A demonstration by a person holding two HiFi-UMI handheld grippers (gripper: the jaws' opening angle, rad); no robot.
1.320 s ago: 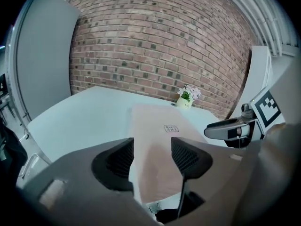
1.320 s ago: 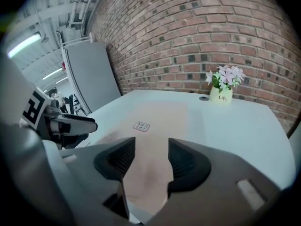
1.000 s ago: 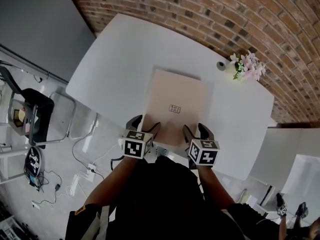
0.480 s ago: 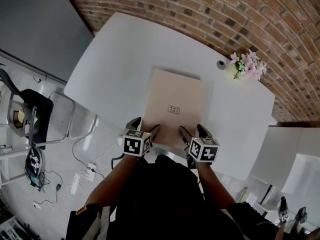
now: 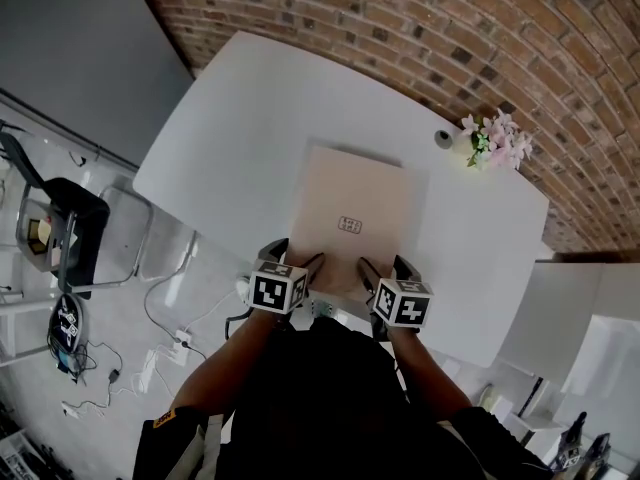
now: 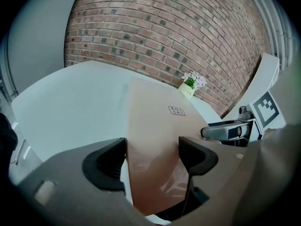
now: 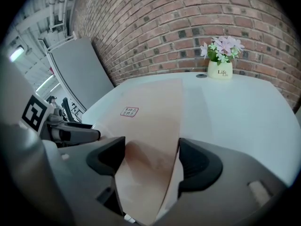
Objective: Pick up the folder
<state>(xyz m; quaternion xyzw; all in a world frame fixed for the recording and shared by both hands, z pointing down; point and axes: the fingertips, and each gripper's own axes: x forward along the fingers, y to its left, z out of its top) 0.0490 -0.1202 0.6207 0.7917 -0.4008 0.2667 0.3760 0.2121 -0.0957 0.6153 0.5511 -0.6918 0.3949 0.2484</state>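
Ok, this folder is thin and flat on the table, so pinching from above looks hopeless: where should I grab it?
Take the folder by its near edge, at the two near corners, coming in from the near side. It lies flat on the white table, so its face gives no pinch, but that edge seems to overhang the table's rim, leaving room to get underneath.

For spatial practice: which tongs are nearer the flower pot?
Right. The right tongs lie below the flower pot; the left tongs farther left. Both straddle the folder, jaws open: right's just opening, left's just closing.

surface: white table (image 5: 240, 118) | on it: tan folder (image 5: 350, 218), flower pot (image 5: 468, 148)
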